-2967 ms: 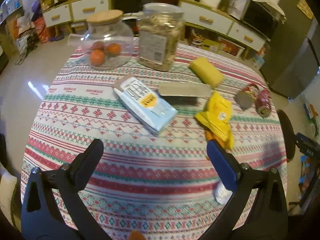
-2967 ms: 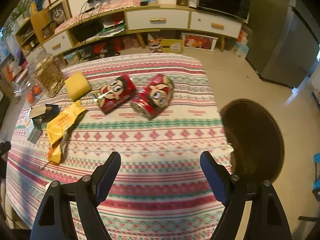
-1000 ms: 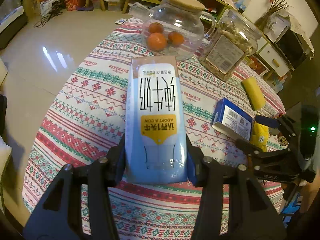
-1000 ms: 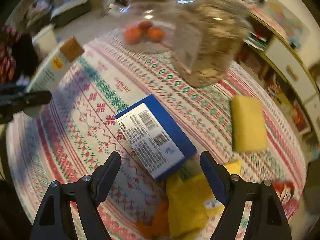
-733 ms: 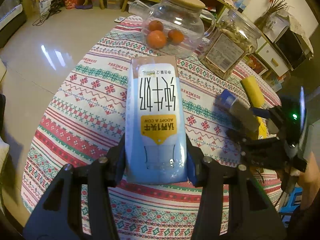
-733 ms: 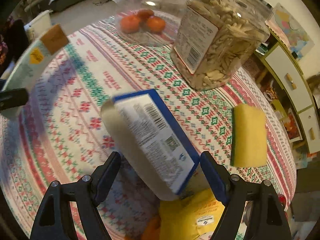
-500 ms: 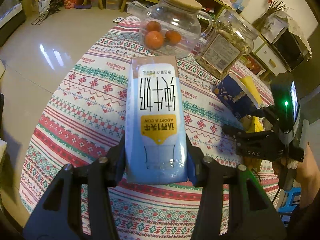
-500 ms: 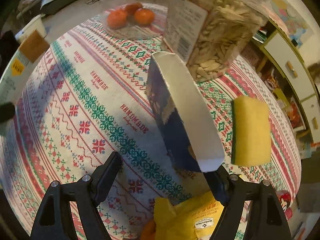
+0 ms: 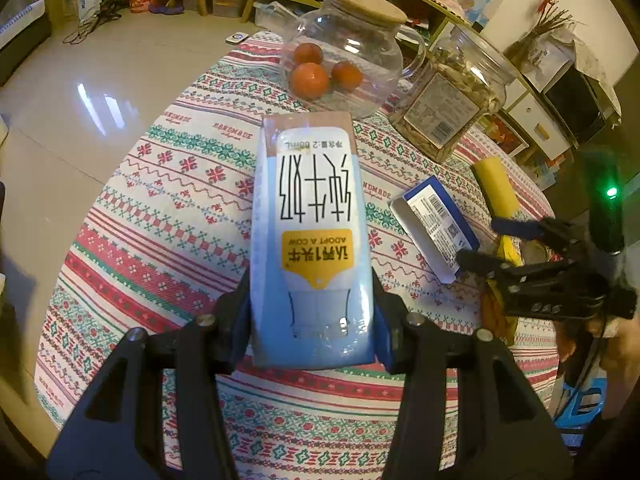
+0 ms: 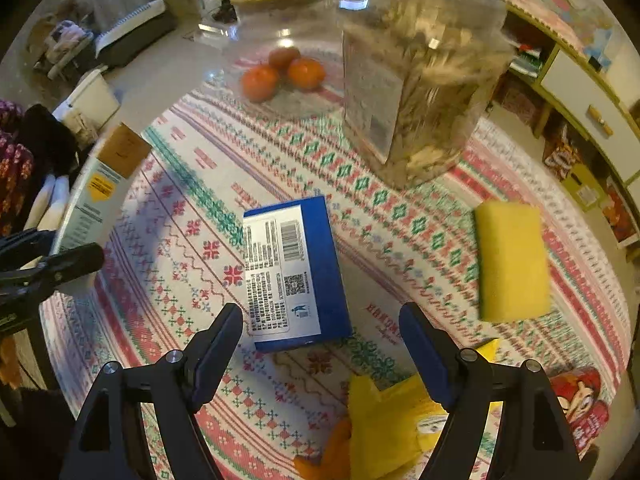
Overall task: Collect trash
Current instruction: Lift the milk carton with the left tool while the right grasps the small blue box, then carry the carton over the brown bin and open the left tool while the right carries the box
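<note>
Your left gripper [image 9: 312,320] is clamped on the pale blue milk carton [image 9: 310,240], pads pressed against its two narrow sides near the bottom end, so the printed face looks up at the camera and the carton runs lengthwise away from you, clear of the surface [image 9: 168,208]. That grip across the short width suits an empty carton: it is light, and the flat sides give the pads something to bite.

Your right gripper [image 10: 320,344] hangs with its jaws well apart and nothing between them. The blue box [image 10: 296,272] lies flat on the cloth at the centre of the right wrist view, barcode label up, just ahead of the fingertips; neither pad touches it. It is probably your next piece of trash, and lying flat it offers only its thin edges.

The yellow wrapper [image 10: 392,416] sits at the lower edge of that frame, under the right finger. The yellow sponge [image 10: 510,262] lies at the right, well apart from the box. The glass jar [image 10: 416,80] and the teapot with oranges [image 9: 344,52] stand upright at the upper part of the frames, likely not trash.
</note>
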A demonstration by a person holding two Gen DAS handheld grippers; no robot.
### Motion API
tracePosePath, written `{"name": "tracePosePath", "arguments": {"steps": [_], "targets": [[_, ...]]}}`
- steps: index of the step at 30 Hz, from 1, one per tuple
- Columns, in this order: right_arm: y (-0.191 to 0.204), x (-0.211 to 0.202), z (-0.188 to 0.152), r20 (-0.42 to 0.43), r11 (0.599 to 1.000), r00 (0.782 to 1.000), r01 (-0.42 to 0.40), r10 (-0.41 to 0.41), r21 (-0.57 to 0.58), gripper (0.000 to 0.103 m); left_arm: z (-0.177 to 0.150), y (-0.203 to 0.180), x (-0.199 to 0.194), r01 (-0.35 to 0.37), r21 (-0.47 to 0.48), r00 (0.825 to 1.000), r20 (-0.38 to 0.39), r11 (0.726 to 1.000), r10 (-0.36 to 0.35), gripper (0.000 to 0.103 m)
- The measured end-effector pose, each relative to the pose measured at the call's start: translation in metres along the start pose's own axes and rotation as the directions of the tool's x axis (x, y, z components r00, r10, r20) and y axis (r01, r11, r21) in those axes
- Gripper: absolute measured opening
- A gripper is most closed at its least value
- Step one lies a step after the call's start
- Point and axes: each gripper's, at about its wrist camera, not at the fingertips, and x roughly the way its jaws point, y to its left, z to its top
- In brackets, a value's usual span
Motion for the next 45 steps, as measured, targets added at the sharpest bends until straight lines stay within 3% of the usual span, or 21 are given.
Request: {"name": "tracePosePath", "arguments": {"steps": [4,6,13,18,23,30,38,45], "targets": [[0.004,0.019,0.003,-0.032,0.999,0.998,0.048,-0.049,-0.020,0.080,0.003,0.004,-0.004,0.010,-0.028,1.000,0.013,1.000,-0.009,0.052],[0.006,0.025,0.006,-0.038,0.996,0.996,0.085,-0.085,-0.012,0.061,0.003,0.004,-0.005,0.012,-0.028,1.000,0.015,1.000,-0.012,0.052],[0.018,-0.002,-0.001,0.025,0.998,0.998,0.064,-0.064,-0.015,0.061,0.001,-0.004,-0.004,0.026,-0.022,1.000,0.009,0.999,-0.026,0.052],[0.014,-0.059,-0.021,0.115,0.996,0.990,0.087,-0.087,0.002,0.061,-0.002,-0.016,-0.012,0.038,0.003,0.999,0.030,0.999,-0.038,0.052],[-0.004,-0.110,-0.061,0.160,0.987,0.977,0.126,-0.140,0.095,0.061,-0.015,-0.038,-0.016,0.083,0.048,0.996,0.015,0.995,-0.083,0.052],[-0.051,-0.152,-0.149,0.106,0.941,0.966,0.202,-0.237,0.271,0.061,-0.037,-0.082,-0.019,0.147,0.129,0.989,-0.018,0.981,-0.146,0.052],[-0.090,-0.177,-0.235,0.087,0.875,0.951,0.233,-0.295,0.424,0.061,-0.059,-0.130,-0.008,0.210,0.216,0.977,-0.084,0.954,-0.196,0.052],[-0.125,-0.192,-0.298,0.090,0.815,0.938,0.241,-0.335,0.527,0.061,-0.070,-0.164,-0.006,0.203,0.285,0.979,-0.086,0.937,-0.186,0.052]]}}
